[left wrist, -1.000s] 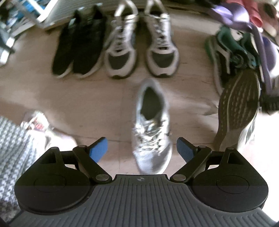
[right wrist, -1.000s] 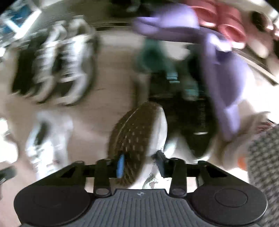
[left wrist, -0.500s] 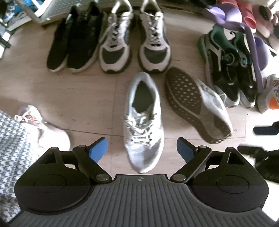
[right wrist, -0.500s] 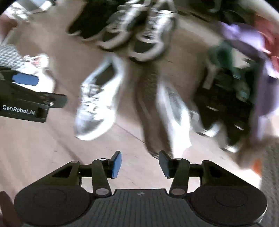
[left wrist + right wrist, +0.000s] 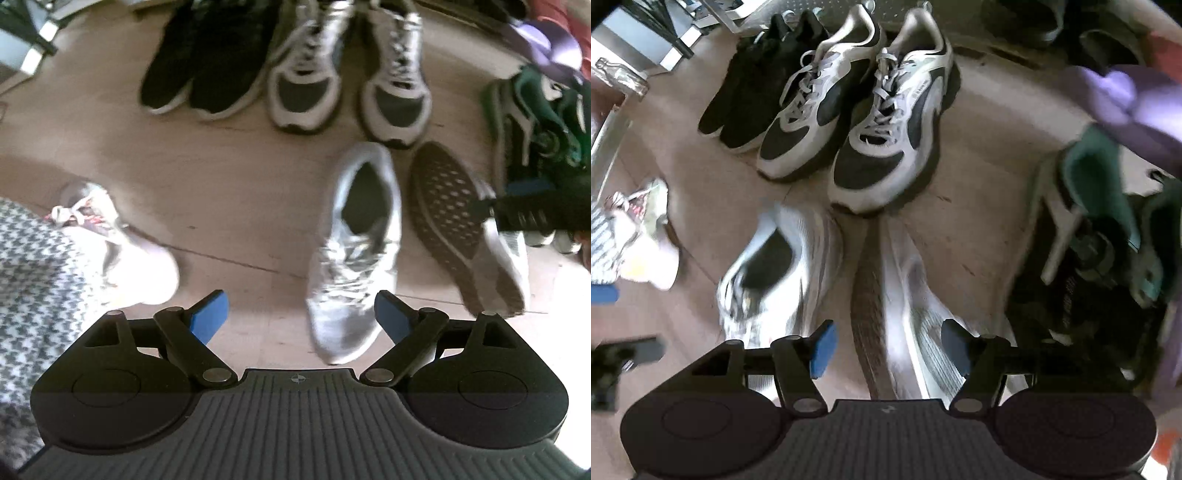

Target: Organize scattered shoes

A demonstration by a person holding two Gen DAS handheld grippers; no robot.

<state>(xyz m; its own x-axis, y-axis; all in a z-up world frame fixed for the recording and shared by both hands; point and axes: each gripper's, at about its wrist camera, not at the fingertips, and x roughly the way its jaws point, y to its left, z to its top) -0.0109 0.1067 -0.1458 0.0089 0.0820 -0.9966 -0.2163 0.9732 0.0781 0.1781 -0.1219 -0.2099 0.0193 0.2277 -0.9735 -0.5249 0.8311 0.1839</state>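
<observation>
Jaws opening around it, right gripper [image 5: 884, 349] straddles the tipped grey sneaker [image 5: 905, 314], probably light and soft; firmer heel collar suits gripping.

Bare wooden floor [image 5: 229, 177] lies open on the left, between a person's light shoe [image 5: 122, 236] and an upright grey sneaker [image 5: 354, 251]. Right of it, a tipped grey sneaker [image 5: 454, 221] leaves only a narrow gap. The far side is blocked by black shoes [image 5: 757, 85] and 2 grey-and-white trainers [image 5: 857, 110]; green shoes [image 5: 1108, 229] crowd the right.
</observation>
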